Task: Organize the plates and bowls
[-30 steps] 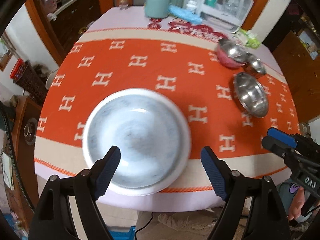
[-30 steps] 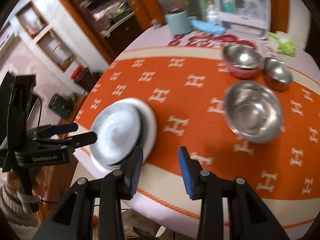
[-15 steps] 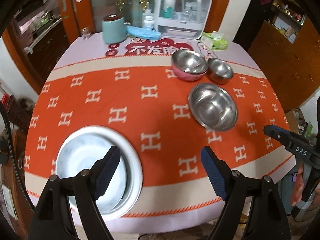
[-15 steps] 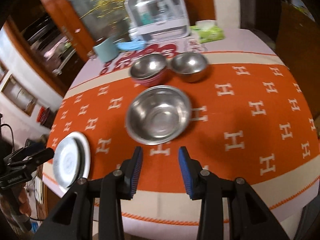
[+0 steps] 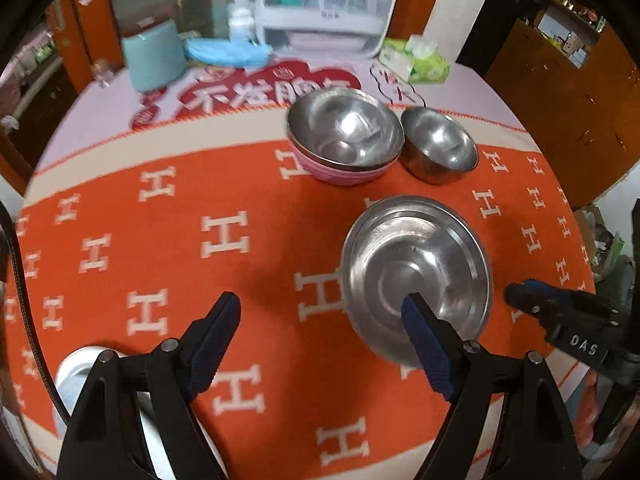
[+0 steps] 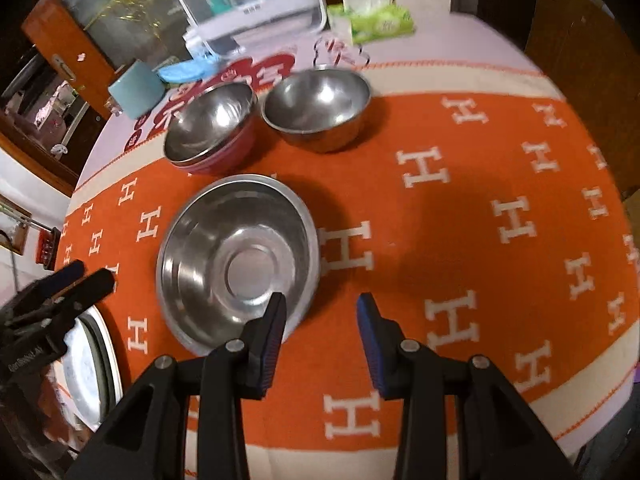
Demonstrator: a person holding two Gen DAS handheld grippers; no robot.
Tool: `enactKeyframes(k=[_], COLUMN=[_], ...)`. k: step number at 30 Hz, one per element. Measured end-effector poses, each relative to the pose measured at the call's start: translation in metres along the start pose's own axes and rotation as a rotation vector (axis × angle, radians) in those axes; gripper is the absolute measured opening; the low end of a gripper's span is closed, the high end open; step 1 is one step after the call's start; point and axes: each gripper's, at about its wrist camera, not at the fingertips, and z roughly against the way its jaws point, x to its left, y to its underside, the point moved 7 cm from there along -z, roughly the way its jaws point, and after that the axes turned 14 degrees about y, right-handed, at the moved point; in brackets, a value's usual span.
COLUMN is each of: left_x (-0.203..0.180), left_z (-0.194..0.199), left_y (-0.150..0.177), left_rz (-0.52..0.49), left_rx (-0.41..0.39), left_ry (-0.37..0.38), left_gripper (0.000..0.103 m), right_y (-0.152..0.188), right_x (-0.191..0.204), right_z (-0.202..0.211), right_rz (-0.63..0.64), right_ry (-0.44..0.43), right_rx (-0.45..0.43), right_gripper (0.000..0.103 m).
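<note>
The white plates (image 6: 94, 364) are seen stacked at the table edge, left of the wide steel bowl (image 6: 236, 260), so that part is judged done. Beyond that bowl, a steel bowl sits nested in a pink bowl (image 5: 344, 172), with a small steel bowl (image 5: 438, 146) beside; these are judged left to stack. The left gripper (image 5: 320, 340) is spread wide and empty, the right gripper (image 6: 322, 332) half parted, nothing held.

Steel bowls: three — one wide shallow bowl (image 5: 416, 264), one small deep bowl (image 5: 438, 144), one nested in a pink bowl (image 5: 340, 170). Pink bowls: one. White plates (image 6: 90, 364): a stack near the table edge, count unclear. Teal canisters (image 5: 154, 58): one. Tissue packs (image 6: 372, 16): one.
</note>
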Motion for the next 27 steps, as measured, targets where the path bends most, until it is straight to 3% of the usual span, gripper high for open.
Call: enactKeyframes(k=[6, 10, 13, 15, 17, 27], left_x=[0.011, 0.013, 0.011, 0.009, 0.004, -0.005], left_z=[-0.044, -0.06, -0.069, -0.073, -0.074, -0.066], left_y=[-0.007, -0.005, -0.002, 0.0, 0.001, 0.01], left_rz=[0.043, 0.055, 0.053, 0.043, 0.034, 0.019], left_rx=[0.098, 0.145, 0.172, 0.192, 0.193, 0.195], left_ry=[0.029, 0.062, 0.073, 0.079, 0.092, 0.077], left_gripper=[0.068, 0.054, 0.04, 0.016, 0.009, 0.009], right_y=[-0.011, -0.009, -0.008, -0.007, -0.008, -0.001], right_x=[0.007, 0.009, 0.007, 0.007, 0.008, 0.006], right_z=[-0.033, -0.043, -0.046, -0.046, -0.046, -0.039], right_rz=[-0.004, -0.01, -0.028, -0.037, -0.041, -0.062], right_ry=[0.005, -0.014, -0.046, -0.069, -0.086, -0.112], right_rx=[0.078, 0.121, 0.138, 0.143, 0.143, 0.16], right_gripper=[0.035, 0.019, 0.016, 0.011, 0.009, 0.009])
